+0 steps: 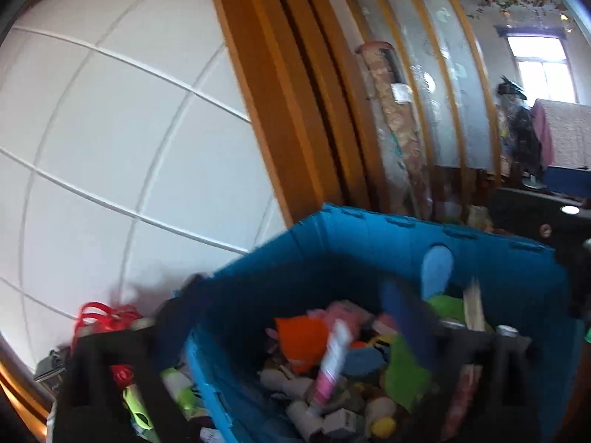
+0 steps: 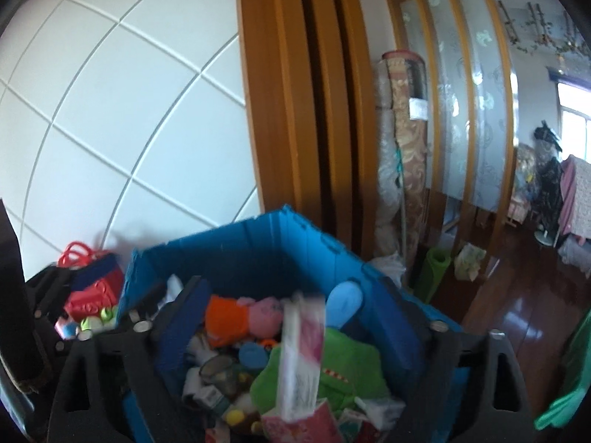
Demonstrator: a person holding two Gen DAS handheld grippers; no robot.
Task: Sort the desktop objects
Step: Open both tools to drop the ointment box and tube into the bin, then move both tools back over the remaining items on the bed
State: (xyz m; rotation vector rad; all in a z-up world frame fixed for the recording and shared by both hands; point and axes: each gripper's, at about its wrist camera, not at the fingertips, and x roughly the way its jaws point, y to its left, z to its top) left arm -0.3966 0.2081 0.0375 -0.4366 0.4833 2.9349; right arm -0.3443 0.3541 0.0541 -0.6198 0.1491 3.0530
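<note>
Right wrist: pink box (image 2: 301, 354) above blue crate (image 2: 236, 243).

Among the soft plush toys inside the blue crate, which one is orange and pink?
The pig plush at the back of the blue crate: orange body, pink head. The other plush, nearer the camera, is green.

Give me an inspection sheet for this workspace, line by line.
Surface: hidden under clutter.
Job's things: blue crate heaped with toys, tubes and small boxes; pink-and-white box blurred above the heap.
Clutter: red basket left of the crate; pink pig plush and green plush inside.
Grippers: left gripper and right gripper both open, over the crate.
Cables: nothing seen.
Surroundings: white tiled wall, wooden door frame, wood floor.
</note>
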